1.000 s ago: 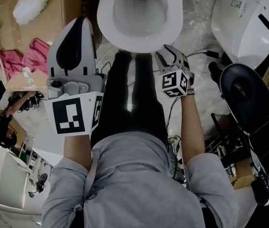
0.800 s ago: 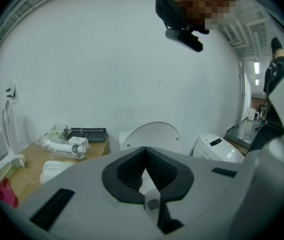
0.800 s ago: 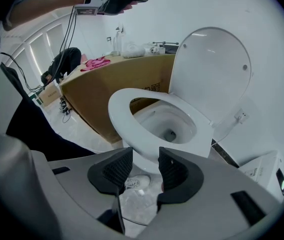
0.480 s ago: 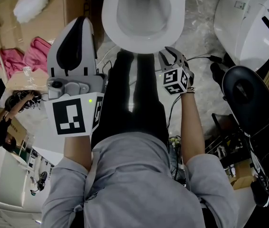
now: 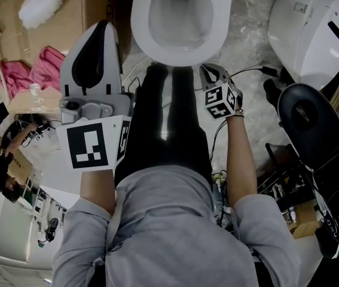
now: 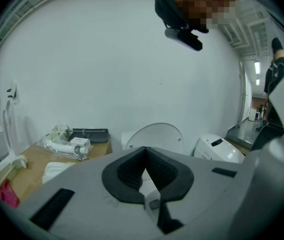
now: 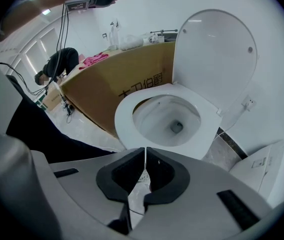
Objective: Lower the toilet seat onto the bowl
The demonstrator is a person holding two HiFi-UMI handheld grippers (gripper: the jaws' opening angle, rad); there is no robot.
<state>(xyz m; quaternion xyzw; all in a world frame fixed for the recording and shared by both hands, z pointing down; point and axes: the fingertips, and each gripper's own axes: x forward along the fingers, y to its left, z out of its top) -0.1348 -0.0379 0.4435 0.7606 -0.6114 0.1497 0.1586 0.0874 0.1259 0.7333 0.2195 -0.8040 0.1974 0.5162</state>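
The right gripper (image 5: pixel 208 70) points steeply down, and its jaws have just been closing. In the right gripper view (image 7: pixel 145 151) they stand together tip to tip, with nothing between them and only floor behind the slit below the tips. The left gripper (image 5: pixel 101 26) is held higher and to the left, beside the person's leg. In its own view (image 6: pixel 145 149) its jaws also meet at the tips and hold nothing.

The toilet seat (image 7: pixel 127 126) is a broad, smooth white oval ring. It lies flat on the bowl (image 7: pixel 171 115) and follows its rim all the way round. The lid (image 7: pixel 217 54) stands upright behind it against the wall, with small bumpers on its inner face. The seat's long axis runs from the hinge end under the lid to the rounded front edge. In the head view the seat (image 5: pixel 142 26) has that axis up and down the picture, and its front edge faces the person's legs.

The right gripper's tips sit just off the seat's front edge, on its right side, very near the rim. Whether they touch it cannot be told. The left gripper is well apart from the seat, out past its left side, and faces the lid (image 6: pixel 154 134) from a distance.

A cardboard box (image 7: pixel 114 91) stands to the left of the toilet, and a second white toilet unit (image 5: pixel 310 28) lies on the floor to its right.
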